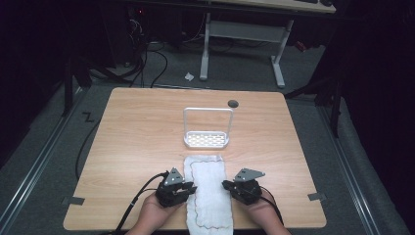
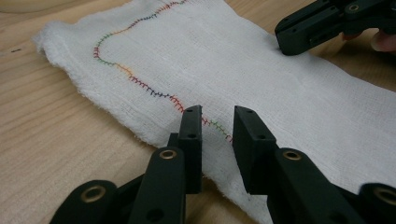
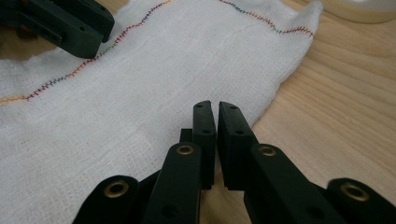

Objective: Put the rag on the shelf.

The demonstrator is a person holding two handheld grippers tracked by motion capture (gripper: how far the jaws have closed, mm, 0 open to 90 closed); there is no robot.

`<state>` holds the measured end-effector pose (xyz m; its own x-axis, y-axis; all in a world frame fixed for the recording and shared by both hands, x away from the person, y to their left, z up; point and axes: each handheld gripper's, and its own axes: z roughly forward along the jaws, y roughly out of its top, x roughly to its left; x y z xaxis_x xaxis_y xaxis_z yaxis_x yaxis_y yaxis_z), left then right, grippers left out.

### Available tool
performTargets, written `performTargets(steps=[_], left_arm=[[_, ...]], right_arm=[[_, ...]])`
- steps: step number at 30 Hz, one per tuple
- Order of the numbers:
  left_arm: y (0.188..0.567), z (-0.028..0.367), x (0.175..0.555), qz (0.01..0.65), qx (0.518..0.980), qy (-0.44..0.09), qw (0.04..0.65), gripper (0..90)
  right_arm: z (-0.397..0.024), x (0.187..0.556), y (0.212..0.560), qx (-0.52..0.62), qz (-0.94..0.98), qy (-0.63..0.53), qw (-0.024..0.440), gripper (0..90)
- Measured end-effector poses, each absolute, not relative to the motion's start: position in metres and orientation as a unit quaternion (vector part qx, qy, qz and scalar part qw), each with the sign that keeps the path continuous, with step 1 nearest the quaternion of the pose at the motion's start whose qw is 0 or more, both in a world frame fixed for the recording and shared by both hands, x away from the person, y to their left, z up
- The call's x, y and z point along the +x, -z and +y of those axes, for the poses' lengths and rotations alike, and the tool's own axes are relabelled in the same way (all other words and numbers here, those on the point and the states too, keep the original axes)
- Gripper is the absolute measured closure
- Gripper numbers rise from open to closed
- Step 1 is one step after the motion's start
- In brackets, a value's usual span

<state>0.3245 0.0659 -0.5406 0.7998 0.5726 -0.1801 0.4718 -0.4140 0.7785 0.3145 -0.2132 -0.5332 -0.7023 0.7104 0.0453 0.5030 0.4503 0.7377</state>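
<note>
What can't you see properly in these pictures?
- Near end of the white cloth: cut off by the bottom edge of the high view.
- Small dark round thing beyond the white rack: too small in the high view to tell what it is.
- Right tool: its jaws leave only a thin gap in the right gripper view; whether they pinch the cloth edge is unclear.
- Left tool: its own jaws hide the cloth below in the left gripper view.

Wooden table (image 1: pixel 137 142): cloth (image 1: pixel 208 196), rack (image 1: pixel 206 139)
</note>
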Motion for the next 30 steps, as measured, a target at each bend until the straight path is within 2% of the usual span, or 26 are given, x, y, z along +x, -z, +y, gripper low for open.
performTargets(steps=[4, 6, 11, 15, 17, 19, 21, 26, 30], left_arm=[[0.538, 0.066, 0.318, 0.294, 0.845, -0.057, 0.442, 69.3], [0.536, 0.068, 0.319, 0.284, 0.841, -0.084, 0.453, 64.2], [0.529, 0.077, 0.351, 0.35, 0.812, -0.122, 0.452, 56.2], [0.532, 0.081, 0.378, 0.38, 0.8, -0.124, 0.446, 49.6], [0.535, 0.077, 0.388, 0.387, 0.807, -0.123, 0.429, 50.2], [0.538, 0.073, 0.394, 0.393, 0.809, -0.119, 0.42, 53.3], [0.538, 0.068, 0.398, 0.389, 0.811, -0.118, 0.42, 55.3], [0.539, 0.059, 0.4, 0.397, 0.805, -0.122, 0.424, 60.6], [0.539, 0.056, 0.401, 0.404, 0.801, -0.119, 0.426, 66.0]], right_arm=[[-0.215, 0.308, 0.532, 0.35, 0.846, -0.382, 0.124, 83.9], [-0.216, 0.309, 0.529, 0.351, 0.843, -0.384, 0.135, 79.3], [-0.227, 0.314, 0.524, 0.377, 0.818, -0.407, 0.155, 67.2], [-0.23, 0.317, 0.523, 0.384, 0.81, -0.41, 0.169, 65.4], [-0.229, 0.318, 0.523, 0.39, 0.807, -0.408, 0.175, 64.5], [-0.229, 0.32, 0.525, 0.395, 0.807, -0.407, 0.163, 60.0], [-0.229, 0.322, 0.528, 0.401, 0.808, -0.403, 0.152, 59.2], [-0.228, 0.322, 0.526, 0.39, 0.807, -0.407, 0.174, 57.2], [-0.227, 0.323, 0.527, 0.391, 0.809, -0.402, 0.174, 54.3]])
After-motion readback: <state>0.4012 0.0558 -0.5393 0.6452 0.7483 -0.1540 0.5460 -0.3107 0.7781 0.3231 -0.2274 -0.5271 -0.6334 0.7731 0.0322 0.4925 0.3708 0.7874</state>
